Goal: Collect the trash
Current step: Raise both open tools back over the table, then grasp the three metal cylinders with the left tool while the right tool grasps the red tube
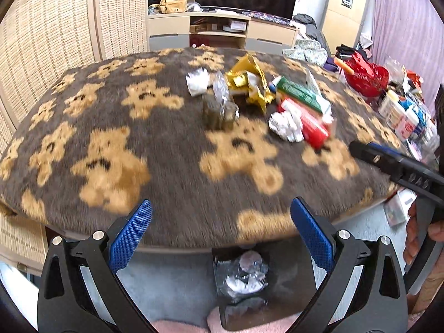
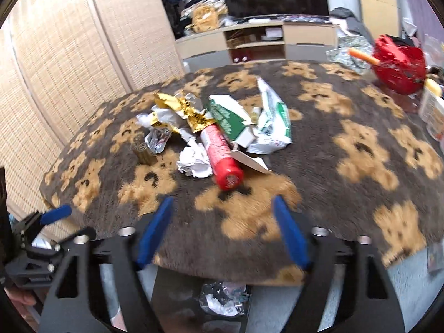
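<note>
Here, from the left wrist, the left gripper (image 1: 221,233) hangs spread and empty over the table's (image 1: 172,149) near edge, the bin (image 1: 263,283) just below at six o'clock with scraps already inside. The trash pile (image 1: 260,100) lies toward one o'clock.

From the right wrist, the right gripper (image 2: 222,233) is likewise wide apart and holding nothing. The red tube (image 2: 222,155) lies nearest, at twelve o'clock, touching the crumpled paper (image 2: 194,161). I would take the tube first, closing across its width, mid-length, so it cannot roll away on the plush cover.
</note>
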Tool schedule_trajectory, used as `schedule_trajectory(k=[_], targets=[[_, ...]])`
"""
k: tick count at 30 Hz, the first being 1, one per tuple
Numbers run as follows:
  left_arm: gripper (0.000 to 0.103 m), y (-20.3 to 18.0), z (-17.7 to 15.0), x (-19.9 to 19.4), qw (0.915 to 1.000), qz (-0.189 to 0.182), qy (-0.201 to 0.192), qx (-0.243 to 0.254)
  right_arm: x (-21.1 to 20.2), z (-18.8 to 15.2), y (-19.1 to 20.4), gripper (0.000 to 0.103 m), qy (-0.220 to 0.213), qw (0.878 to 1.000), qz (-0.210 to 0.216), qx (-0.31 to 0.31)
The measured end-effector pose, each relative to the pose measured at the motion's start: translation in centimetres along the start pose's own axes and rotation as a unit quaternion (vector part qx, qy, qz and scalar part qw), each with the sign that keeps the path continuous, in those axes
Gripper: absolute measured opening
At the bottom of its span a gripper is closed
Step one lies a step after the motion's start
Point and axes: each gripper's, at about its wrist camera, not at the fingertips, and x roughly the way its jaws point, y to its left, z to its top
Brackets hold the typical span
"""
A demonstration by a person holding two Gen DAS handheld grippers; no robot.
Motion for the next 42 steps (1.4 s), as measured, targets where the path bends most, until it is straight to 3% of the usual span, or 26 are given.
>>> schedule_trajectory(k=[2, 7, 22, 31, 32, 36, 42], targets=[[0.094, 0.3, 0.8, 0.5, 1.0, -0.001, -0.003, -0.001, 1.3, 0.3, 0.3, 0.053, 0.01, 1.0, -0.004, -0.011], [0.09, 0.6, 2.8, 2.3, 1.0, -0.006, -0.004, -0.001, 3.8, 0.8, -0.4, 0.047, 0.025, 1.0, -0.007, -0.009], [0.083, 1.4, 7.0, 10.3, 0.9996, -0.017, 0.019, -0.009, 8.2, 2.8, -0.9, 0.047, 0.032, 0.999, -0.005, -0.019], [0.056, 1.3, 8.5, 12.2, 0.9994, -0.029, 0.019, 0.005, 9.3, 3.4, -0.4, 0.042, 0.027, 0.999, 0.0, -0.023], [0.049, 1.2, 8.5, 12.1, 0.9993, -0.032, 0.018, 0.007, 9.3, 3.3, -0.5, 0.041, 0.027, 0.999, 0.0, -0.024], [0.048, 0.8, 8.2, 11.7, 0.9993, -0.033, 0.012, 0.013, 8.7, 2.9, -0.6, 0.031, 0.029, 0.999, 0.012, -0.024], [0.048, 0.5, 7.4, 10.6, 0.9994, -0.029, 0.009, 0.018, 7.2, 1.5, -0.5, 0.03, 0.036, 0.999, 0.024, -0.025]])
